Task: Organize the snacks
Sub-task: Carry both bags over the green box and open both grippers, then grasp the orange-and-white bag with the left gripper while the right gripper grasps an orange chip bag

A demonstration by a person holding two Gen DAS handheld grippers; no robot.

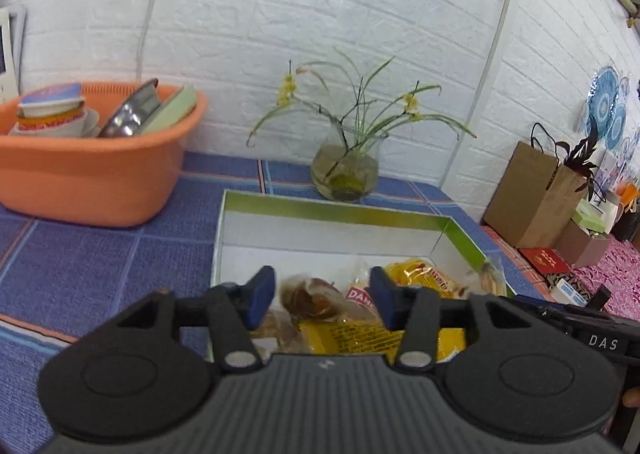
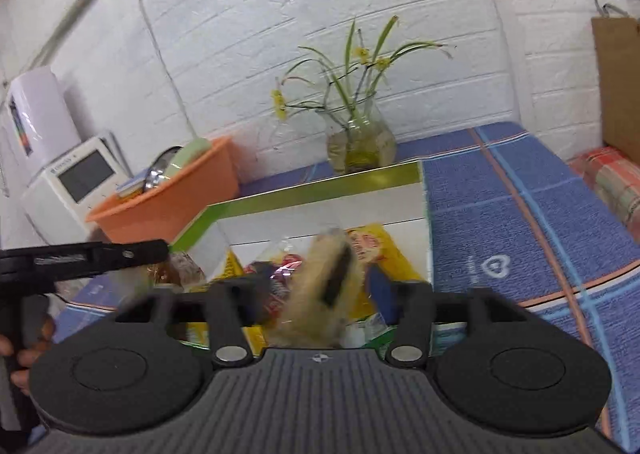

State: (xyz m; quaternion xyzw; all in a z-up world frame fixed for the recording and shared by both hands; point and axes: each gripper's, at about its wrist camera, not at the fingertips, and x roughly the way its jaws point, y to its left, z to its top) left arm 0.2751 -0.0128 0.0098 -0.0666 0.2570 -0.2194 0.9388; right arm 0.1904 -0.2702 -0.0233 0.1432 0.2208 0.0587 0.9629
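L gripper [image 1: 322, 300]: jaws apart, nothing between the pads; it hangs over the near end of the box [image 1: 336, 210]. R gripper [image 2: 316, 290]: jaws wide. A blurred tan pack [image 2: 324, 282] sits in the gap, but we can't see either pad pressing it, so we log it as released, likely dropping into the box.

Snacks lie at the near end of the box, w/ the far half bare white floor. Seen from L wrist: brown pastry in clear wrap [image 1: 310, 300], yellow bag [image 1: 424, 274], yellow pack [image 1: 348, 338] under the jaws. Box is on the blue cloth [image 1: 100, 266], betw. the orange tub [image 1: 88, 174] and the table's right edge; vase [image 1: 346, 170] just behind it.

Handling, our judgement:
- All look light; film wraps, prob. slippery, crinkly, soft.
- Pastry and chips crush easily, so gentle squeeze only.
- Best hold: crimped seam or a corner of the wrap, not the middle over the contents.
- Yellow bag looks puffy w/ air; pads may slide off, so take the sealed end.
- Packs overlap; lifting one may drag its neighbour.
- Tan pack too blurred to call shape or stiffness.
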